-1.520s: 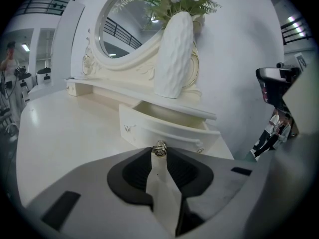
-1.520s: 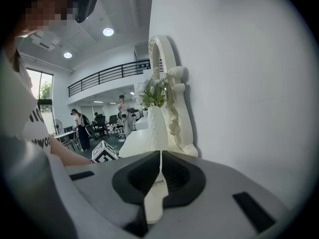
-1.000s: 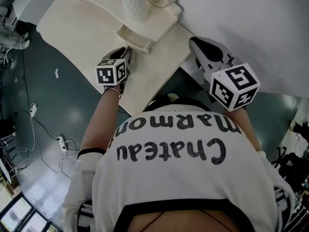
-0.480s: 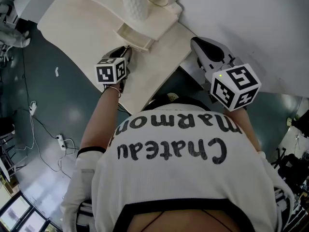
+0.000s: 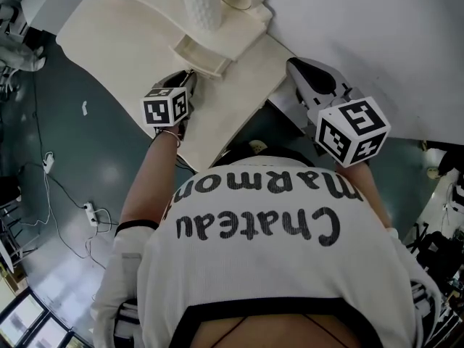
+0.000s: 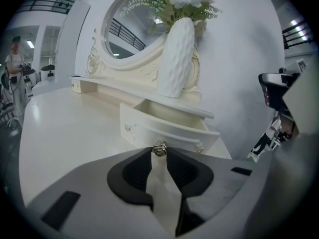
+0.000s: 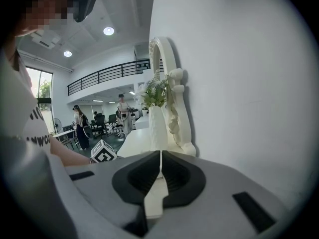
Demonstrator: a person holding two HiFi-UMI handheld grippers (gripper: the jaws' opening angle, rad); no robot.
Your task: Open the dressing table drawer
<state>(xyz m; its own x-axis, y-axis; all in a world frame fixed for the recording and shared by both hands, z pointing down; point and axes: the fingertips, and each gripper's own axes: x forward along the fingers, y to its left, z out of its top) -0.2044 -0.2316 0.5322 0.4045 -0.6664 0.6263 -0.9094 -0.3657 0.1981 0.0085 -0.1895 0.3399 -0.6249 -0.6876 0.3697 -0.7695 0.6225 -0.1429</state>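
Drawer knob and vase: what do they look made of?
The knob is probably metal: silvery and shiny, with bright glints on its ornate surface. The vase is likely glazed ceramic: white, with rippled relief and a soft sheen, though plastic can't be ruled out.

The left gripper [image 5: 187, 78] sits at the middle left of the head view, on a bare arm [image 5: 148, 183] stretched forward. Its jaws pinch a small knob [image 6: 159, 148] at their tips. The right gripper [image 5: 296, 67] is at the middle right, jaws closed with nothing in them.
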